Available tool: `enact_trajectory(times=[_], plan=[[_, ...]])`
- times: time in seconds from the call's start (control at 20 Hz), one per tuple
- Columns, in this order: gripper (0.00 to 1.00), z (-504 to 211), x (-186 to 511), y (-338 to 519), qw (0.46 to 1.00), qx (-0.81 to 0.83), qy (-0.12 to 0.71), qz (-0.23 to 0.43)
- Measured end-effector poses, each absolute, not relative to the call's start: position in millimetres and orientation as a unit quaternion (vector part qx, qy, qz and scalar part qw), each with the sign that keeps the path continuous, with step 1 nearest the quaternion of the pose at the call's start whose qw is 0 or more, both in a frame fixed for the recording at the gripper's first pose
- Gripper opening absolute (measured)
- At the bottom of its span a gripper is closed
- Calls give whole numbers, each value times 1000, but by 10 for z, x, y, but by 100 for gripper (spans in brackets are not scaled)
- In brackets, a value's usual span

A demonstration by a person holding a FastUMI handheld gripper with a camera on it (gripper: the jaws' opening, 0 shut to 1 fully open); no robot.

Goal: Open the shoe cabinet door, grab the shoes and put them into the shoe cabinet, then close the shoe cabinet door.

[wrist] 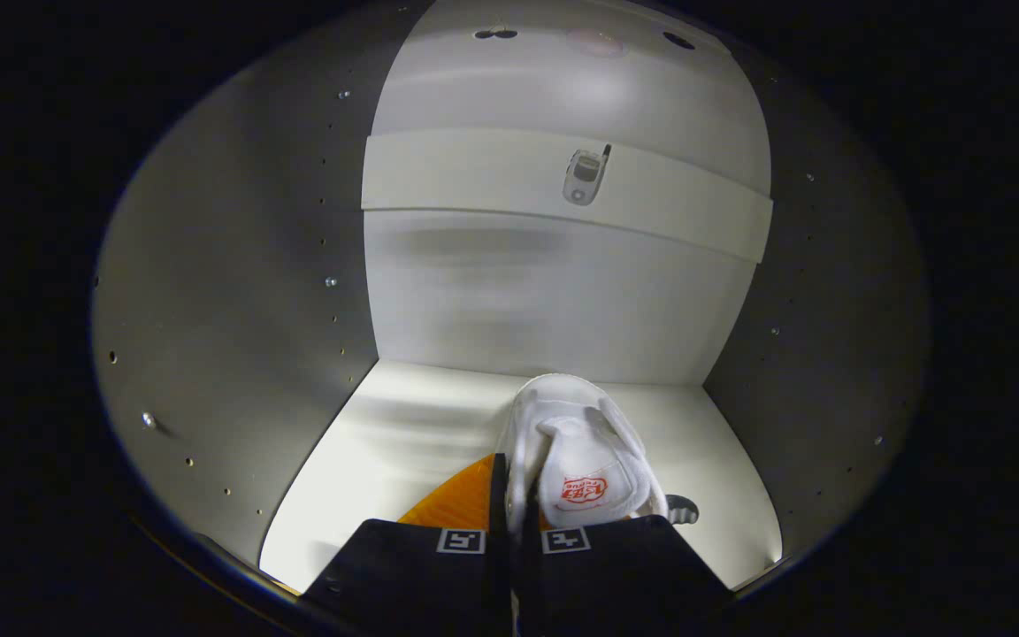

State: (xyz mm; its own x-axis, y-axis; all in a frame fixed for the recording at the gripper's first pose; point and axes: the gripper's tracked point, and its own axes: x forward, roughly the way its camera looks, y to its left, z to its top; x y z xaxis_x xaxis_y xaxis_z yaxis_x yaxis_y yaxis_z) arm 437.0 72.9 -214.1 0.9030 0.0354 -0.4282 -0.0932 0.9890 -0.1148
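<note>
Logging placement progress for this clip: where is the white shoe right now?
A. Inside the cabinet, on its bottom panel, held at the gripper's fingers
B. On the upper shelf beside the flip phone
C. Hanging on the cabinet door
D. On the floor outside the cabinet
A: the white shoe sits over the cabinet's bottom panel, pinched by the nearly closed gripper.

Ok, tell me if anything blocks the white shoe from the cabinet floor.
Nothing visible does. The white shoe with the orange sole sits pinched between the gripper fingers, already inside the pale cabinet, over its bare floor.
</note>
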Motion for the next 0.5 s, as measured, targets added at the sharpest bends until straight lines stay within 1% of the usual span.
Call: enact_trajectory(times=[0.2,0.25,0.4,0.5], plan=[[10,-2148,4333,672,972,-68,224,17],[19,-2156,4330,670,971,-64,229,19],[29,-2129,4188,673,969,-53,239,30],[31,-2101,4074,681,969,-50,240,36]])
